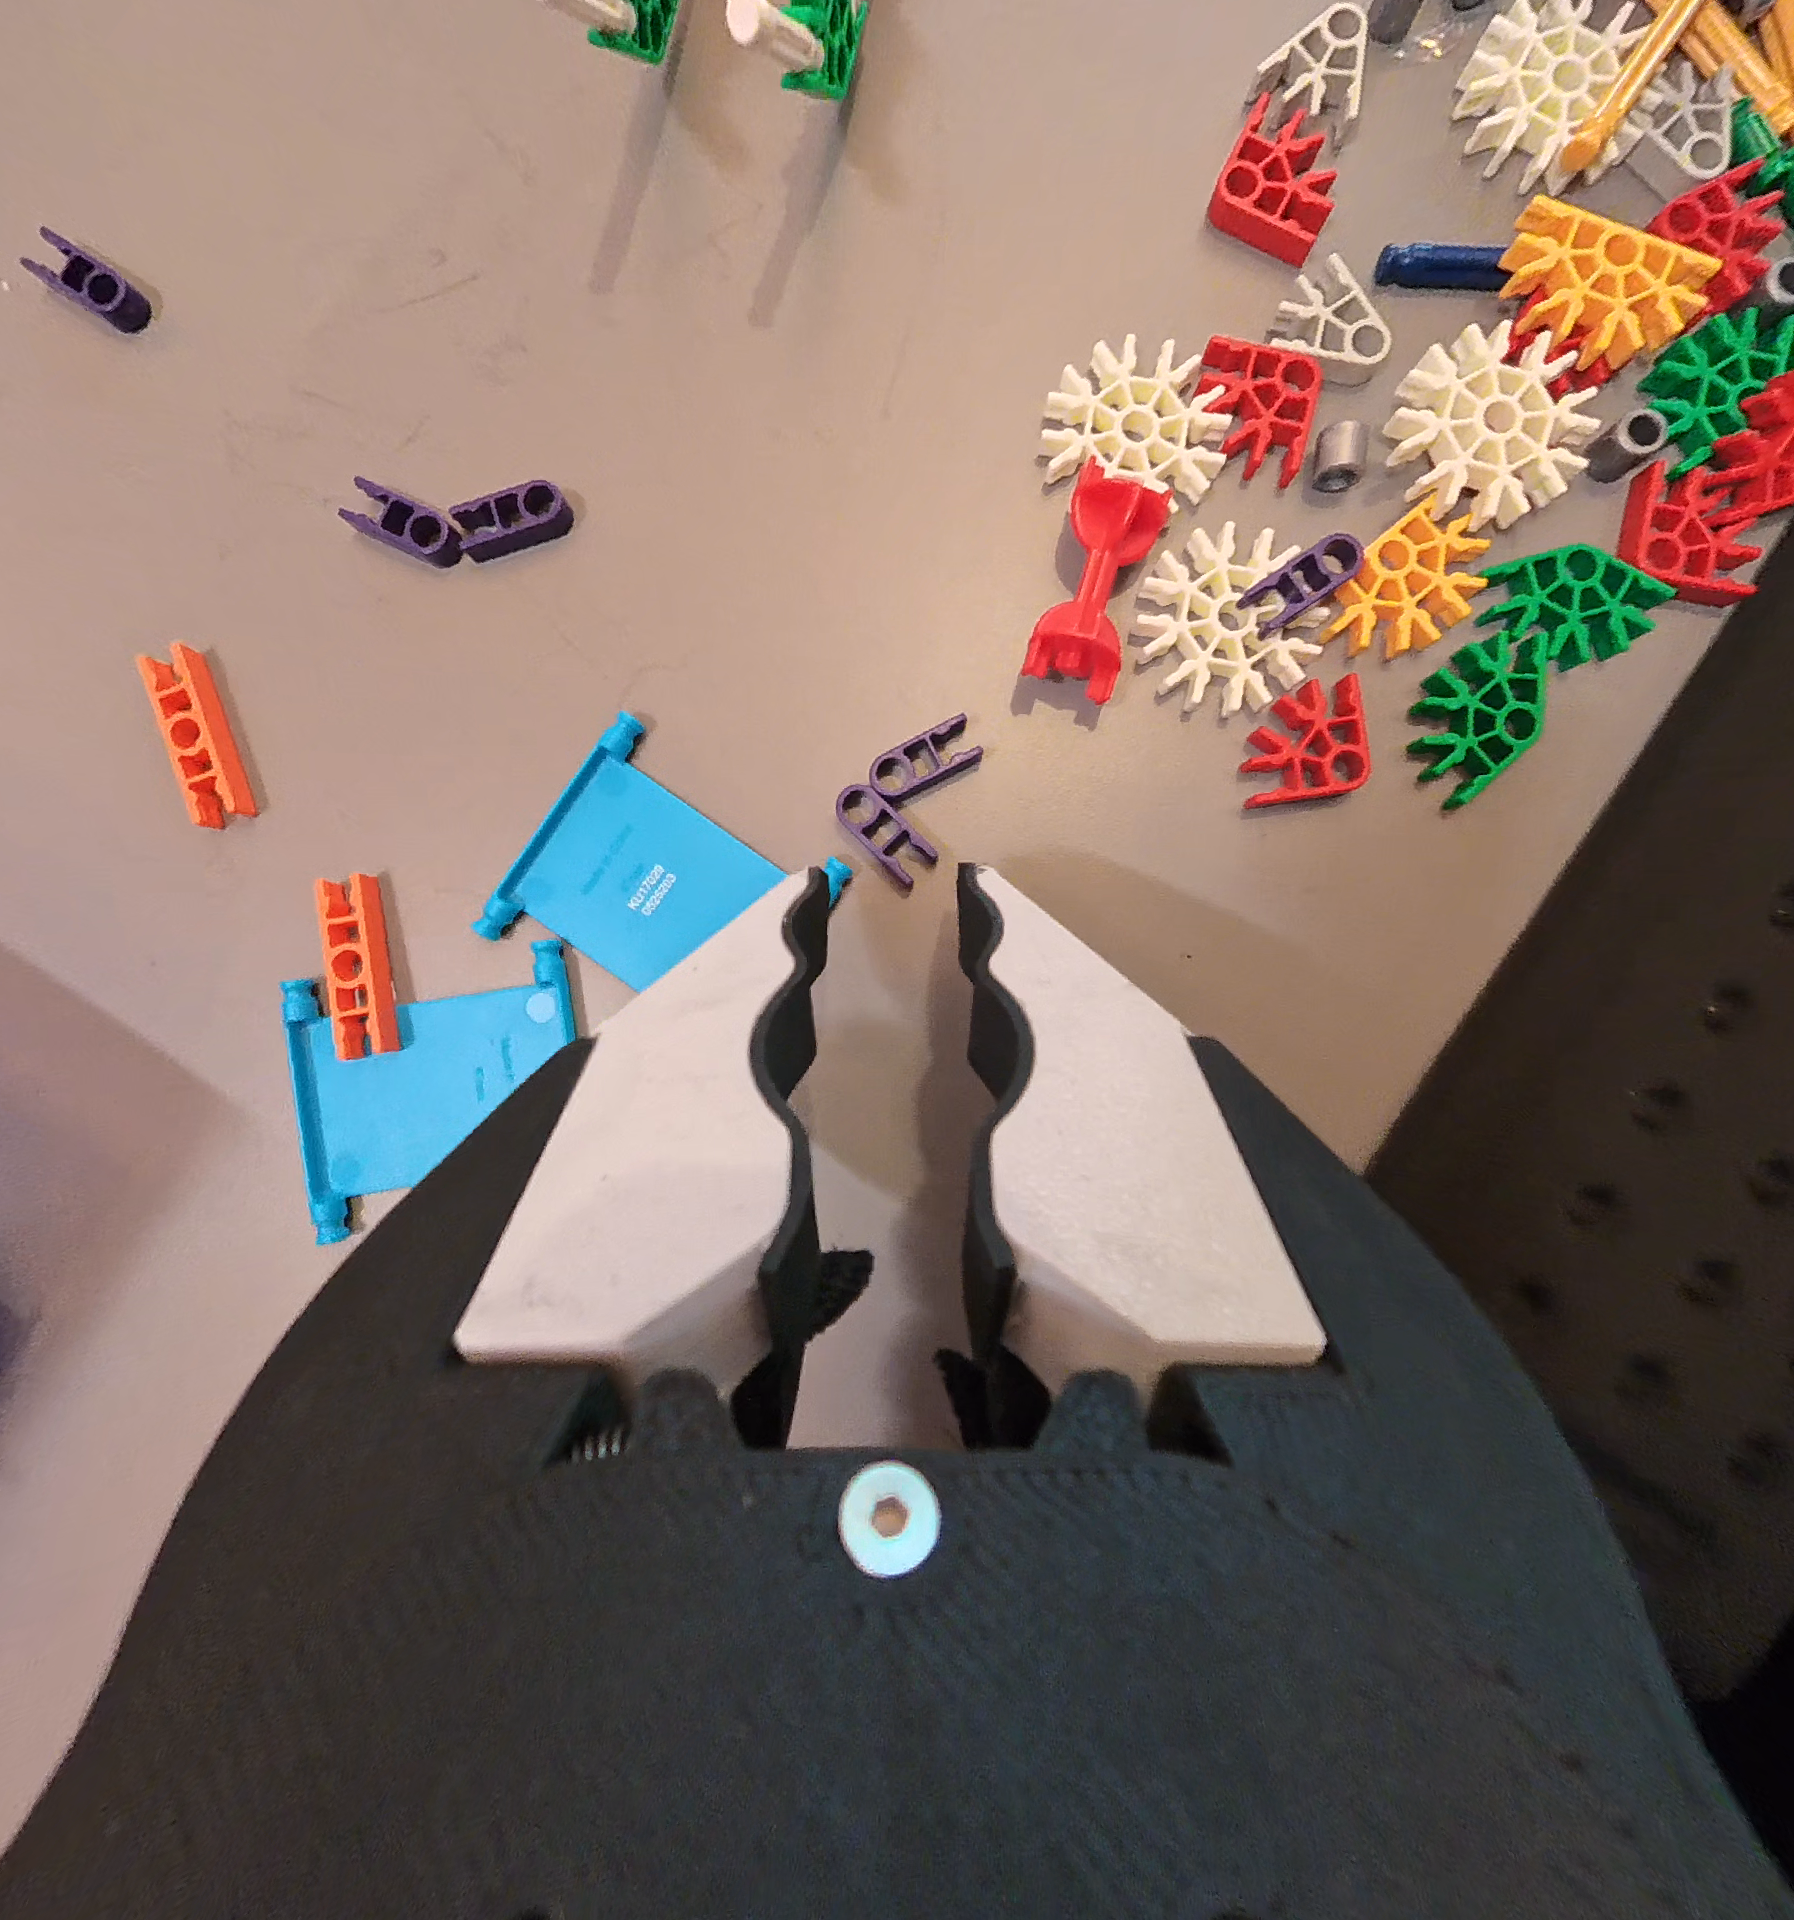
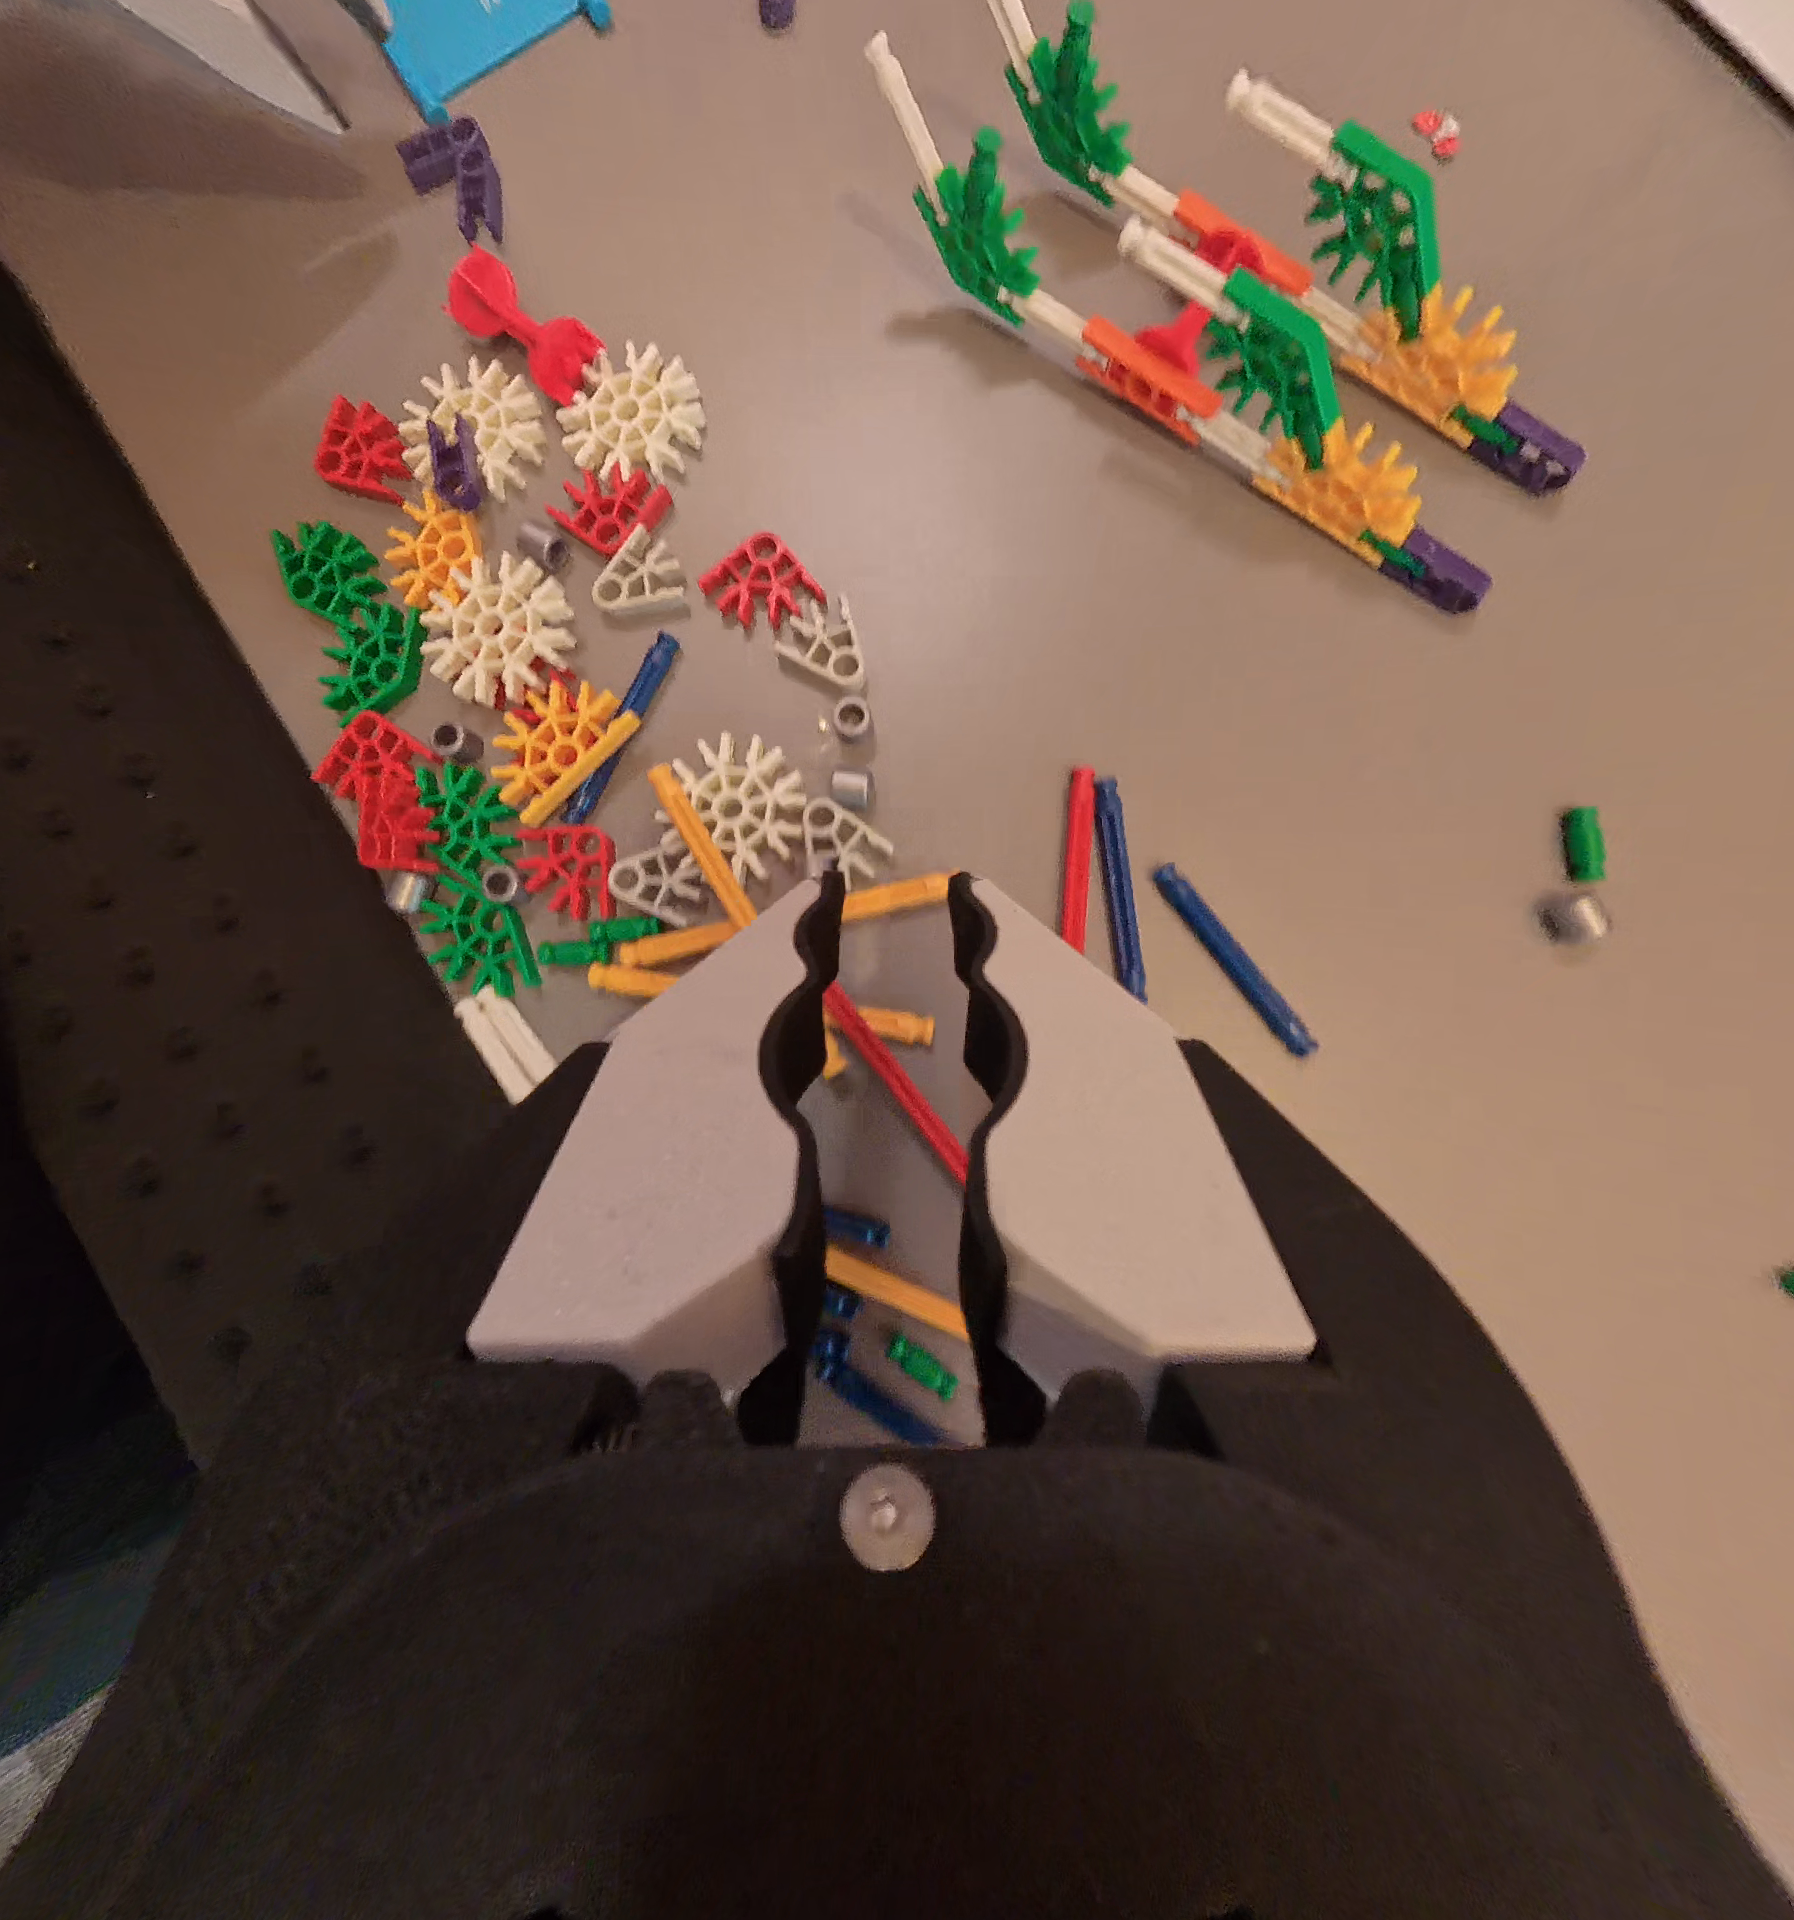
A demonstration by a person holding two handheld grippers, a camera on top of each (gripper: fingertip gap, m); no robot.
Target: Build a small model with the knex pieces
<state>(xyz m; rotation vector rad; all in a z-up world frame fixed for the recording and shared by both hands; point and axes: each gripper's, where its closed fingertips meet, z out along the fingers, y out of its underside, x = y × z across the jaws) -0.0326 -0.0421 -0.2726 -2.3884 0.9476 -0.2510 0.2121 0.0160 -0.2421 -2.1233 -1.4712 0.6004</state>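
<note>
Near counter's (image 1: 560,364) right edge, my left tongs (image 1: 891,883) hover empty, narrow gap, just short of purple connector (image 1: 898,795); blue panel (image 1: 644,873) beside. My right tongs (image 2: 891,888) empty, narrow, over loose rods (image 2: 893,1081).

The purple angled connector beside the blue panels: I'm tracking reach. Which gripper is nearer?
Left. The left gripper hovers right beside the purple angled connector; the right gripper is far off, over rods.

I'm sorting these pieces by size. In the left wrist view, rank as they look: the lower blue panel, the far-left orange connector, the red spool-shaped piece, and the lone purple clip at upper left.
1. lower blue panel
2. orange connector and red spool-shaped piece: alike, not ranked
3. purple clip, though it lies farther from the camera
</note>
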